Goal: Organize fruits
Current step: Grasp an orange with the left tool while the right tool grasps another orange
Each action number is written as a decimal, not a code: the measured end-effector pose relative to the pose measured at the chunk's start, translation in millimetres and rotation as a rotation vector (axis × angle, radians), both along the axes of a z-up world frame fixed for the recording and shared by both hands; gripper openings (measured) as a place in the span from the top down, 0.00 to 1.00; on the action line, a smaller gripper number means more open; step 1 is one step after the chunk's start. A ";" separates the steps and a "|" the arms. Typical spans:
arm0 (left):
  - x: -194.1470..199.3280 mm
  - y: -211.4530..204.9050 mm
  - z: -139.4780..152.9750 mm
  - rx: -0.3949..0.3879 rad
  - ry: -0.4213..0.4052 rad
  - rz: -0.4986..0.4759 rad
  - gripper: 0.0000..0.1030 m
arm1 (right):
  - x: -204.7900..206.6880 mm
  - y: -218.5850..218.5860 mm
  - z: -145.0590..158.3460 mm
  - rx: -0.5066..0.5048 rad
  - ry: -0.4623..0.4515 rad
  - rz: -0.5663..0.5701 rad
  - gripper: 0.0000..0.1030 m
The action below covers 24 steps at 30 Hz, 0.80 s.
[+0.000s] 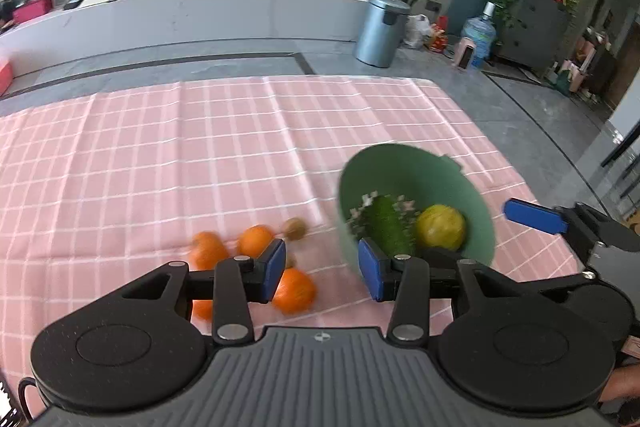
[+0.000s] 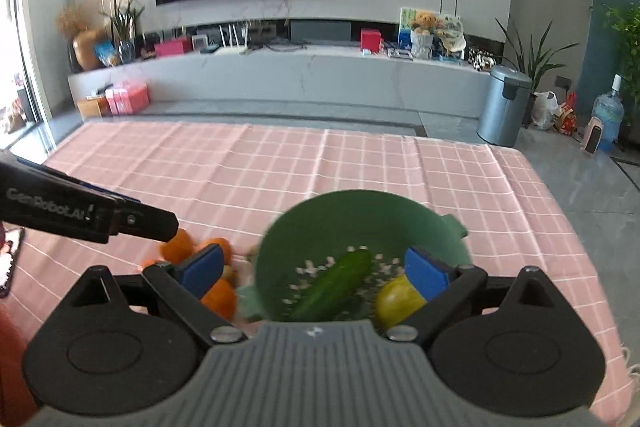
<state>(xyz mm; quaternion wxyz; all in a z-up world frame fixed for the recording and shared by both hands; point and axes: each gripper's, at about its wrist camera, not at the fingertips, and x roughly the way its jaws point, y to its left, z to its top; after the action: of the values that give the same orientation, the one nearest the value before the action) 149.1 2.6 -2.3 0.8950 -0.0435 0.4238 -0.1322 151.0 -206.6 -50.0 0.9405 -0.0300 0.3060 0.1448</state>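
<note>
A green colander bowl (image 1: 440, 179) (image 2: 340, 223) stands on the pink checked tablecloth and holds a cucumber (image 1: 386, 225) (image 2: 336, 283) and a yellow lemon (image 1: 440, 227) (image 2: 396, 301). Several oranges (image 1: 294, 291) (image 2: 220, 297) and a small brown kiwi (image 1: 295, 228) lie left of the bowl. My left gripper (image 1: 322, 273) is open and empty, above the cloth between the oranges and the bowl. My right gripper (image 2: 316, 273) is open wide and empty, over the bowl's near side; one blue finger of the right gripper (image 1: 534, 217) shows in the left wrist view.
The pink checked cloth (image 1: 200, 155) (image 2: 280, 163) covers the table to its far edge. Beyond it is grey floor, a white TV counter (image 2: 320, 71) and a metal bin (image 1: 380, 31) (image 2: 504, 105). The left gripper's black arm (image 2: 80, 215) crosses the right wrist view at left.
</note>
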 end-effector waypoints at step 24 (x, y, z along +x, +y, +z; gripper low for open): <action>-15.6 82.0 -59.8 -0.048 0.039 0.092 0.47 | -11.9 83.6 -67.1 0.092 0.157 0.011 0.38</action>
<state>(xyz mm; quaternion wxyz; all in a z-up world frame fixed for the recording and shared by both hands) 133.5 84.6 -62.1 0.8905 -0.0869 0.4353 -0.1002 139.0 -122.9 -117.2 0.9131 0.0229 0.3717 0.1659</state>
